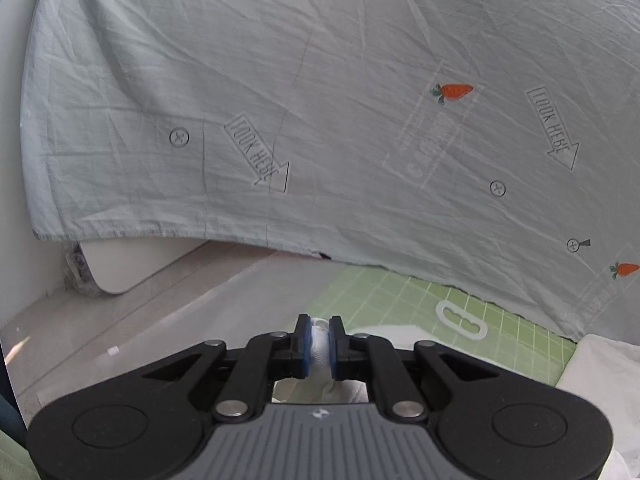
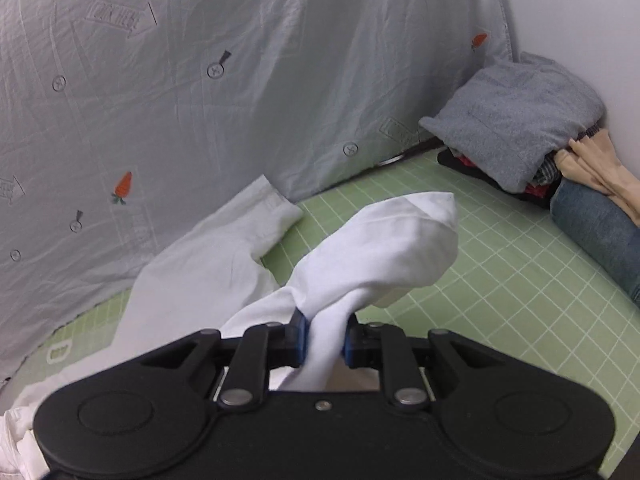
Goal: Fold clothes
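Clearly both pinches are set: the left gripper (image 1: pixel 320 346) and the right gripper (image 2: pixel 326 340) each clamp the white garment (image 2: pixel 384 248), lifted over the green mat (image 2: pixel 500 280). Best keep tension even (its sleeve (image 2: pixel 256 220) trails) before folding.

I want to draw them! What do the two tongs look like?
Both the left tongs and the right tongs are black, with round humps at each side, silver rivets and blue pads inside the fingertips. The left one has a grey ribbed plate with a small white mark.
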A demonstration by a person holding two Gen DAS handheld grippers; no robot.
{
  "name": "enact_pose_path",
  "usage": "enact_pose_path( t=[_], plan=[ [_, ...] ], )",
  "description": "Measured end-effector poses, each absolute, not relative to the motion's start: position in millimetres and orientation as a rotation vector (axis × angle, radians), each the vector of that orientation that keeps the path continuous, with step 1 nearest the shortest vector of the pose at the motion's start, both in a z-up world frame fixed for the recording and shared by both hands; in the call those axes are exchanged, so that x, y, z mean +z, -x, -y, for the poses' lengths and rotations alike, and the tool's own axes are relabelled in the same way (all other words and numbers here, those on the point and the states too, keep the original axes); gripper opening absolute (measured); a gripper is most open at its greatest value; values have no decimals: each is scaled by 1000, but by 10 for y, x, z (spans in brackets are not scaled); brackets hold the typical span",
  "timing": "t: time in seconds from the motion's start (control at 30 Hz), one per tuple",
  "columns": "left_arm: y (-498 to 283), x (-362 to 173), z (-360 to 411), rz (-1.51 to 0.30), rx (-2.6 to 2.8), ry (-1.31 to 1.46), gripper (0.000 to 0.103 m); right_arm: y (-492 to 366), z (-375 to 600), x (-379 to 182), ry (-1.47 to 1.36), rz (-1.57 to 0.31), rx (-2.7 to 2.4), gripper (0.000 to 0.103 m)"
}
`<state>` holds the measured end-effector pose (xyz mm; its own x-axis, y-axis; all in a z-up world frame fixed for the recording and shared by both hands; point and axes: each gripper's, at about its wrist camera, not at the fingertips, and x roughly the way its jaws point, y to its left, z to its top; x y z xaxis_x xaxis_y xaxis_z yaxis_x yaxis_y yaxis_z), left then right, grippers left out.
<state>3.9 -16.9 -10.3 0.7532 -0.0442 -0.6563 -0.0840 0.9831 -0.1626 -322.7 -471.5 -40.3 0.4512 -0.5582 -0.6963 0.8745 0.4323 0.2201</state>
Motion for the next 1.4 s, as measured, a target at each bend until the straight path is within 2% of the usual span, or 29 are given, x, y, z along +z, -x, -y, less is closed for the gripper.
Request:
enact_pose_path(
  t=[0.07, 0.2, 0.23, 0.27, 0.37, 0.43, 0.47, 0.53, 0.6, 0.63, 0.67, 0.77, 0.8, 0.83, 0.9, 0.97, 1.1, 1.17, 1.23, 1.4],
  plan=[
    [7, -254, 65, -777, 31, 261, 10, 3325, 4709, -611, -763, -605, -968, 17],
    [-13, -107, -57, -719, 59, 199, 10, 3413, 4680, -600, -858, -599, -960, 16],
    [-67, -24, -104, -696, 60, 195, 8, 3364, 4689, -539, -858, -591, -943, 16],
    [-140, 100, -152, -646, 77, 184, 0, 3295, 4696, -472, -846, -586, -928, 16],
    [-392, 533, -211, -444, 171, -11, 0, 2971, 4686, -201, -706, -582, -923, 16],
    [-661, 716, -414, -421, 172, 59, 0, 2723, 4743, -260, -654, -614, -927, 18],
    [-803, 733, -501, -453, 151, 103, 0, 2602, 4779, -331, -643, -640, -928, 20],
    [-950, 622, -530, -527, 122, 131, 0, 2394, 4838, -478, -631, -686, -933, 30],
    [-976, 364, -482, -634, 75, 146, 2, 2334, 4828, -638, -655, -712, -940, 33],
    [-936, 217, -472, -679, 59, 171, 3, 2344, 4791, -689, -661, -719, -939, 45],
    [-882, 36, -455, -740, 40, 208, 4, 2367, 4747, -734, -667, -728, -936, 50],
    [-583, -540, -476, -918, 17, 348, 5, 2463, 4628, -857, -672, -770, -933, 57],
    [-459, -700, -504, -966, 15, 391, 6, 2526, 4591, -881, -675, -787, -948, 63],
    [-358, -785, -525, -987, 17, 420, 10, 2586, 4564, -893, -684, -791, -961, 71],
    [-112, -914, -554, -1007, 24, 479, 19, 2725, 4556, -909, -723, -771, -974, 77],
    [66, -929, -565, -998, 23, 494, 32, 2849, 4575, -926, -770, -749, -981, 79],
    [274, -862, -506, -1002, 41, 454, 44, 2993, 4610, -961, -828, -736, -971, 80],
    [353, -820, -482, -999, 40, 450, 64, 3016, 4595, -964, -831, -735, -954, 82],
    [429, -775, -459, -995, 38, 450, 75, 3028, 4565, -965, -828, -737, -934, 86],
    [602, -859, -360, -1019, 35, 443, 81, 3077, 4519, -1006, -836, -770, -890, 96]
  ],
)
